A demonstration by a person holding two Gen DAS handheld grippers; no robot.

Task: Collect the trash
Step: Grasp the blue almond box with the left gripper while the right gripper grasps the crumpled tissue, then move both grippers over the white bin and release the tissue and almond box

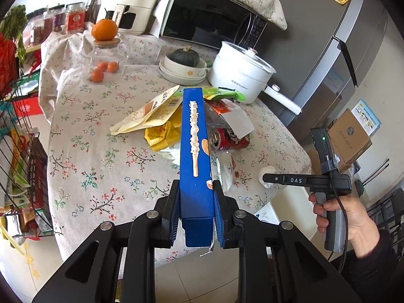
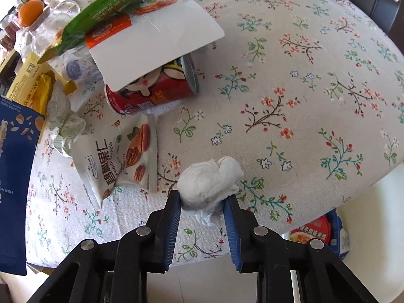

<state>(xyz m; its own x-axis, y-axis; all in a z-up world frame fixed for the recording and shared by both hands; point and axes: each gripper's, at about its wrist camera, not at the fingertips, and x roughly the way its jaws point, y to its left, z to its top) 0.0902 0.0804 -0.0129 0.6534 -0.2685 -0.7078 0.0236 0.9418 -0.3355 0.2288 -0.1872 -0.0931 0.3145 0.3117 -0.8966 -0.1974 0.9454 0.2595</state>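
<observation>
My left gripper (image 1: 195,184) is shut on a long blue snack box (image 1: 194,151), held above the floral tablecloth (image 1: 101,151); its side also shows in the right wrist view (image 2: 15,151). My right gripper (image 2: 203,197), held by a hand (image 1: 351,214), is shut on a crumpled white tissue (image 2: 209,179) near the table's edge. Beyond lie a pecan packet (image 2: 121,161), a red can (image 2: 151,91) on its side under a white card (image 2: 156,45), a green wrapper (image 2: 101,15), crumpled paper (image 2: 63,118) and yellow wrappers (image 1: 161,133).
At the back of the table stand a white electric pot (image 1: 240,73), stacked bowls with a squash (image 1: 184,68), a glass jar (image 1: 106,50) topped by an orange, and a microwave (image 1: 209,17). A wire rack (image 1: 20,151) is left, a fridge (image 1: 328,50) right.
</observation>
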